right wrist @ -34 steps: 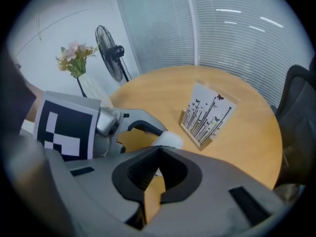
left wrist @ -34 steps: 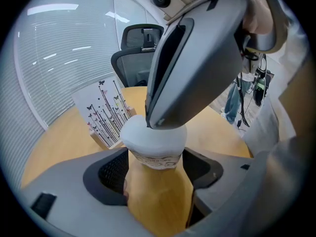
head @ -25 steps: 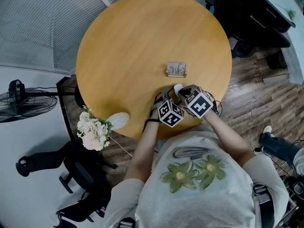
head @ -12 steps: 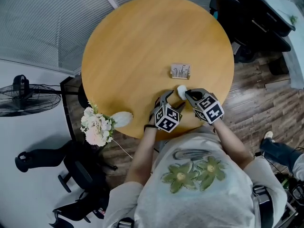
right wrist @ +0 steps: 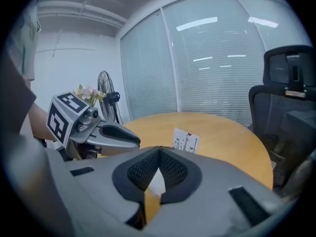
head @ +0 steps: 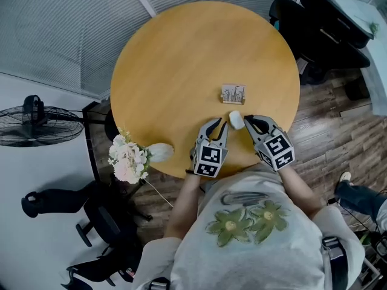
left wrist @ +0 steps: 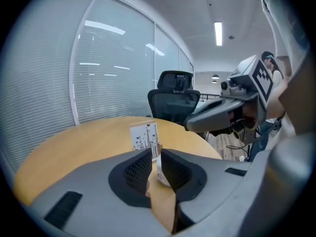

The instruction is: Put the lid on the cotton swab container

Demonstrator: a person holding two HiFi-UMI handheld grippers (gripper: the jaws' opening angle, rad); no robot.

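Head view: I look steeply down on the round tabletop [head: 181, 59]. Both gripper views: low, close, facing across it; they share the printed card [head: 233, 93] and white container [head: 235, 119].

Card holder [head: 233, 93] just beyond the container [head: 236, 119]

Small white cylindrical container [head: 236, 119] stands on round wooden table [head: 181, 65], nr the edge closest to the person [head: 260, 234]. Small printed card box [head: 233, 93] sits just behind it, apart, same tabletop. White-pink flower bouquet [head: 126, 162] at table's near-L edge; black pedestal fan [head: 36, 125] further L on floor. Black office chairs [head: 314, 23] far R, beyond table.
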